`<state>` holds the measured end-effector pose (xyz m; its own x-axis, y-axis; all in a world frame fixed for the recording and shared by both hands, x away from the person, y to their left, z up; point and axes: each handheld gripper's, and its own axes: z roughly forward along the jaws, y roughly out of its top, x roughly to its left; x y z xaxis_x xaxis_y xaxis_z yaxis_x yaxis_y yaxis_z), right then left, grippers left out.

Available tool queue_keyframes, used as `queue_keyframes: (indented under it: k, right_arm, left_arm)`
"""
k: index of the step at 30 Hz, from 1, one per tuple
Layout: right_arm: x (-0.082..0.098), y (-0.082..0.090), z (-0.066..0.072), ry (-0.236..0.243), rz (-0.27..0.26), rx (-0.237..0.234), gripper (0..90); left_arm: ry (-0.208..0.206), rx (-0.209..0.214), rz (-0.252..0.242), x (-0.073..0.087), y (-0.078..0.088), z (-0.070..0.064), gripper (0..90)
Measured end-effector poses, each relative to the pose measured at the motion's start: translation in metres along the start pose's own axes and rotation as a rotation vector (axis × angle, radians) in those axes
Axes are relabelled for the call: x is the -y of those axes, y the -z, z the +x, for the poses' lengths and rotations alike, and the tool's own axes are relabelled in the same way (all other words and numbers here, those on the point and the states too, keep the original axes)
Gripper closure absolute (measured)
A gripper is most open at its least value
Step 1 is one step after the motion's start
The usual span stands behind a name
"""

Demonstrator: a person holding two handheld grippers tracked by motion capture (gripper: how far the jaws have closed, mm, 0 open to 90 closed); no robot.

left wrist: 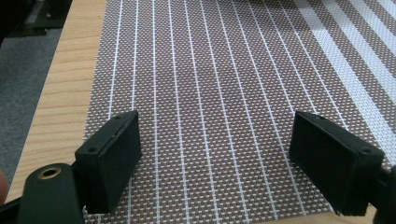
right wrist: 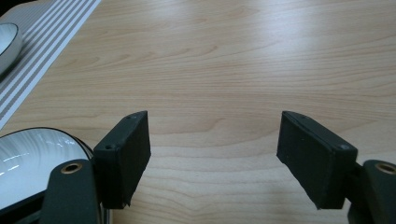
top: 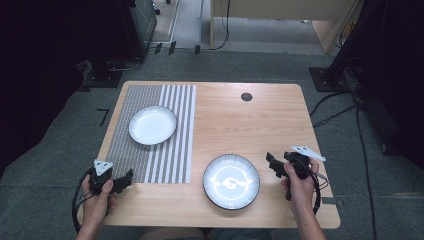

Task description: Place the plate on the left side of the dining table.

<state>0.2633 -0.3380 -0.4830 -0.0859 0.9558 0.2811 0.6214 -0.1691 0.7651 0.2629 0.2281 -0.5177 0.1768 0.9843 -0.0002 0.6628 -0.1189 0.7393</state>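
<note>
A white plate [top: 152,125] rests on the striped placemat [top: 172,160] on the left half of the wooden table [top: 240,120]. A second plate with a dark rim [top: 231,181] sits on bare wood near the front edge. My left gripper [top: 128,176] hovers at the placemat's front left corner, jaws wide apart with nothing between them; under it lies the mat's weave [left wrist: 210,70]. My right gripper [top: 272,163] stands open just right of the dark-rimmed plate [right wrist: 32,158], over bare wood, and is empty. The white plate's edge [right wrist: 7,44] shows far left.
A small black round grommet [top: 246,97] sits in the tabletop near the far edge. Cables [top: 365,150] run over the grey floor to the right of the table. Bare wood [right wrist: 233,70] stretches ahead of the right gripper.
</note>
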Motion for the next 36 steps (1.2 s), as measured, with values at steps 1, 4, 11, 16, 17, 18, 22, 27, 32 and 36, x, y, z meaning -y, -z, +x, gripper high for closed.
queue_keyframes:
  k: [1,4,11,16,17,18,22,27,32,36]
  right_arm:
    - [0.000,0.000,0.000,0.000,0.000,0.000,25.9]
    - [0.001,0.004,-0.006,-0.010,-0.001,0.015,25.9]
    - [0.005,0.012,-0.027,-0.018,0.003,0.050,26.0]
    - [0.011,0.016,-0.041,-0.032,0.017,0.078,26.1]
    - [0.013,0.018,-0.045,-0.036,0.019,0.086,26.1]
    - [0.014,0.019,-0.047,-0.040,0.023,0.089,26.1]
    - [0.018,0.023,-0.056,-0.035,0.030,0.110,26.1]
    - [0.025,0.027,-0.066,-0.031,0.056,0.123,24.9]
    - [0.030,0.029,-0.074,-0.010,0.094,0.118,22.5]
    - [0.035,0.030,-0.079,-0.004,0.119,0.126,21.0]
  left_arm:
    - [0.000,0.000,0.000,0.000,0.000,0.000,16.5]
    - [-0.001,0.000,0.000,0.000,0.000,0.000,16.4]
    - [0.000,0.001,0.000,0.000,0.000,0.000,16.4]
    - [0.000,0.001,0.001,0.000,0.000,0.000,16.4]
    - [0.000,0.001,0.001,0.000,0.000,0.000,16.4]
    - [0.000,0.001,0.001,0.000,0.000,0.000,16.4]
    - [-0.001,0.002,0.001,0.000,0.000,0.000,16.4]
    - [0.000,0.002,0.001,0.000,0.000,0.000,16.4]
    - [-0.001,0.002,0.001,0.000,0.000,0.000,16.4]
    - [-0.001,0.003,0.001,0.000,0.000,0.000,16.4]
